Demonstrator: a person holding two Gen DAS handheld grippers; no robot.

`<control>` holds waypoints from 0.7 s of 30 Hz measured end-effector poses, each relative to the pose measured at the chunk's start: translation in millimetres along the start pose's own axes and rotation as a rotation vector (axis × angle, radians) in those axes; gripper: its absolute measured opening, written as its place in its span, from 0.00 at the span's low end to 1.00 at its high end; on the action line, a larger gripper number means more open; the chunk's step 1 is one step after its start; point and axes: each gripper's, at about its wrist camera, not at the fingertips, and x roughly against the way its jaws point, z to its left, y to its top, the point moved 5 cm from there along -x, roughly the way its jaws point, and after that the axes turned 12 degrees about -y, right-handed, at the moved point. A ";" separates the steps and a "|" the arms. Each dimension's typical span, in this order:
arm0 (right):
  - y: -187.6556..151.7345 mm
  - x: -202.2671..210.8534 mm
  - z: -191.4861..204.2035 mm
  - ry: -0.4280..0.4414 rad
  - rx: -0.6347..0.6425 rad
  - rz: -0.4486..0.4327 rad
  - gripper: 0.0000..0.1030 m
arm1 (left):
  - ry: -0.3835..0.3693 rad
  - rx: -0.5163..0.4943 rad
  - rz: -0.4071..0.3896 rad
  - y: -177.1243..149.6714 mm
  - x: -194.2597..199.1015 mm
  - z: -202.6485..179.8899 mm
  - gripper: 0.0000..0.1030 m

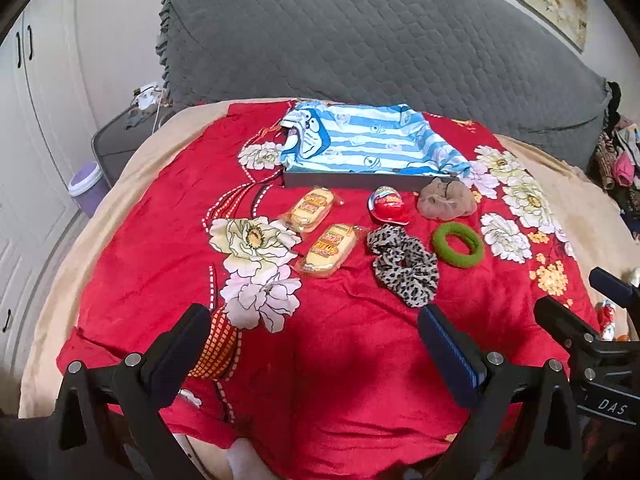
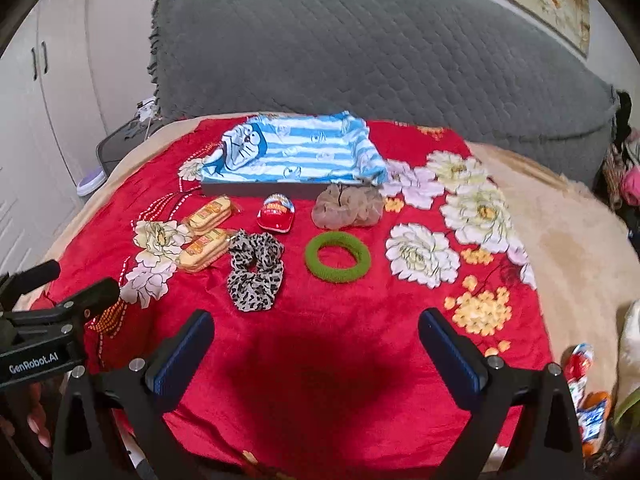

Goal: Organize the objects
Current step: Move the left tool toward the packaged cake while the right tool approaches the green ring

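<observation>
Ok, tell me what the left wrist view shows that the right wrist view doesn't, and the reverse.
Only the left wrist view shows the right gripper, at its right edge, and the whole purple bin beside the bed.

Only the right wrist view shows the left gripper, at its left edge, and the orange and blue packets at the lower right.

Both show the tray lined with blue striped cloth, two snack packs, the red egg-shaped pack, the beige scrunchie, the leopard scrunchie, the green ring and the red floral blanket. Each view's own fingers stand wide apart, holding nothing.
</observation>
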 end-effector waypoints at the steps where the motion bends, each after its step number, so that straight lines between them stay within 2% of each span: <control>1: 0.7 2.7 0.1 0.005 -0.001 -0.006 1.00 | -0.001 -0.001 -0.005 1.1 2.5 -1.1 1.00; 12: 5.3 21.9 -2.3 -0.006 0.000 -0.047 1.00 | -0.015 -0.030 -0.038 6.5 21.0 -11.5 1.00; 21: -2.5 6.5 -1.3 0.021 -0.019 -0.005 1.00 | -0.004 -0.045 -0.018 3.9 7.9 -10.7 1.00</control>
